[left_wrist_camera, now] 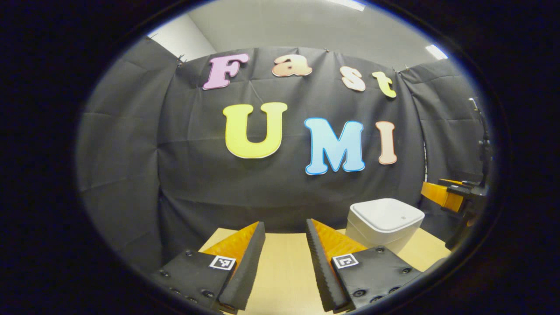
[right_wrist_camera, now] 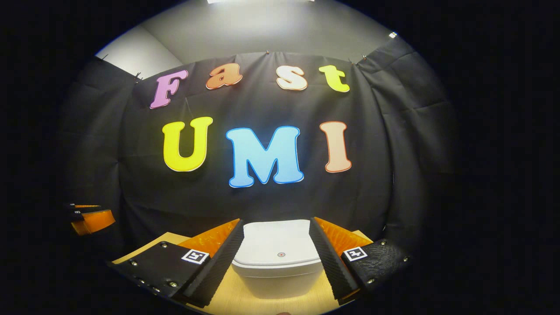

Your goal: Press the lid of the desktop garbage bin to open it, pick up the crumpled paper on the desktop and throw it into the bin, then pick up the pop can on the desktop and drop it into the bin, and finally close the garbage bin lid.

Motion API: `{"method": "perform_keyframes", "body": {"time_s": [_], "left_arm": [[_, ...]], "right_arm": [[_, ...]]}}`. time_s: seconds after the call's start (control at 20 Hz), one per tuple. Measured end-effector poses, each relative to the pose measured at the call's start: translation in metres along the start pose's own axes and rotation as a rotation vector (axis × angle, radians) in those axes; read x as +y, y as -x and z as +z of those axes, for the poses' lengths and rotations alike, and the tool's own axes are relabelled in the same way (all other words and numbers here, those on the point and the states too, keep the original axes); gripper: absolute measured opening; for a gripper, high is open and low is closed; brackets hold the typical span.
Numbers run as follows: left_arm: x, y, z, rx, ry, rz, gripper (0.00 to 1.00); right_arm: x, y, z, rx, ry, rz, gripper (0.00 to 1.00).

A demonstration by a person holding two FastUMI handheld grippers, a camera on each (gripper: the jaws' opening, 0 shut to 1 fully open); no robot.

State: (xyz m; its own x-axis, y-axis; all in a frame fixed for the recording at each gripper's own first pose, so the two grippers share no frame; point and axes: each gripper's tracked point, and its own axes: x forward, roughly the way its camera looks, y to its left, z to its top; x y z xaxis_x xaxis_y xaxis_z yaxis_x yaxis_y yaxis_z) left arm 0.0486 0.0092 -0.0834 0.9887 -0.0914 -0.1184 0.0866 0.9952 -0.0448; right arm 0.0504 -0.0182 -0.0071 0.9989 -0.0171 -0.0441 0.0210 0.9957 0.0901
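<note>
The white garbage bin stands on the wooden table with its lid down; a small round mark sits near the lid's front edge. In the right gripper view the bin lies straight ahead, seen between the spread fingers of my right gripper, which is open and above it, apart from the lid. In the left gripper view the same bin is to the right of my left gripper, also open with bare table between its fingers. The right gripper shows at that view's right edge, beyond the bin.
The light wooden table runs back to the black cloth wall close behind the bin. The left gripper shows at the left edge of the right gripper view, raised above the table.
</note>
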Motion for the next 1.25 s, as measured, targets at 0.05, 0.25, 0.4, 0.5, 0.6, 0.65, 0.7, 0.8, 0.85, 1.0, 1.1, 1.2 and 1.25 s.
{"method": "perform_keyframes", "body": {"time_s": [0.05, 0.25, 0.4, 0.5, 0.6, 0.65, 0.7, 0.8, 0.85, 1.0, 1.1, 1.2, 1.25], "left_arm": [[-0.002, 0.003, 0.003, -0.007, -0.008, -0.005, 0.72], [-0.008, 0.016, 0.007, -0.022, -0.001, -0.018, 0.59], [-0.010, 0.024, 0.000, -0.016, 0.006, -0.024, 0.72], [-0.007, 0.027, -0.001, -0.017, 0.010, -0.018, 0.68], [-0.005, 0.030, 0.001, -0.024, 0.011, -0.012, 0.72], [-0.005, 0.031, 0.002, -0.029, 0.008, -0.010, 0.72], [-0.005, 0.032, 0.004, -0.033, 0.006, -0.010, 0.72], [-0.006, 0.032, 0.005, -0.037, 0.004, -0.016, 0.72], [-0.007, 0.031, 0.005, -0.037, 0.003, -0.022, 0.72], [-0.014, 0.025, 0.005, -0.035, 0.000, -0.052, 0.72], [-0.023, 0.020, 0.004, -0.033, -0.001, -0.083, 0.72], [-0.034, 0.017, 0.004, -0.034, -0.009, -0.111, 0.72], [-0.041, 0.016, 0.006, -0.038, -0.016, -0.121, 0.72]], "right_arm": [[0.002, 0.004, 0.003, -0.008, 0.005, 0.004, 0.96], [0.008, 0.023, 0.014, -0.041, 0.017, 0.013, 0.96], [0.010, 0.033, 0.013, -0.047, 0.034, 0.013, 0.96], [0.010, 0.037, 0.006, -0.028, 0.046, 0.008, 0.96], [0.011, 0.040, 0.004, -0.020, 0.040, 0.007, 0.96], [0.011, 0.040, 0.003, -0.017, 0.035, 0.008, 0.96], [0.010, 0.040, 0.002, -0.015, 0.033, 0.004, 0.96], [0.008, 0.041, 0.000, -0.007, 0.025, -0.008, 0.96], [0.007, 0.041, 0.001, -0.005, 0.018, -0.015, 0.96], [-0.001, 0.046, 0.004, -0.010, 0.003, -0.049, 0.96], [-0.010, 0.050, 0.006, -0.009, 0.014, -0.081, 0.96], [-0.021, 0.053, 0.011, -0.016, 0.032, -0.103, 0.96], [-0.025, 0.054, 0.014, -0.025, 0.032, -0.107, 0.96]]}}
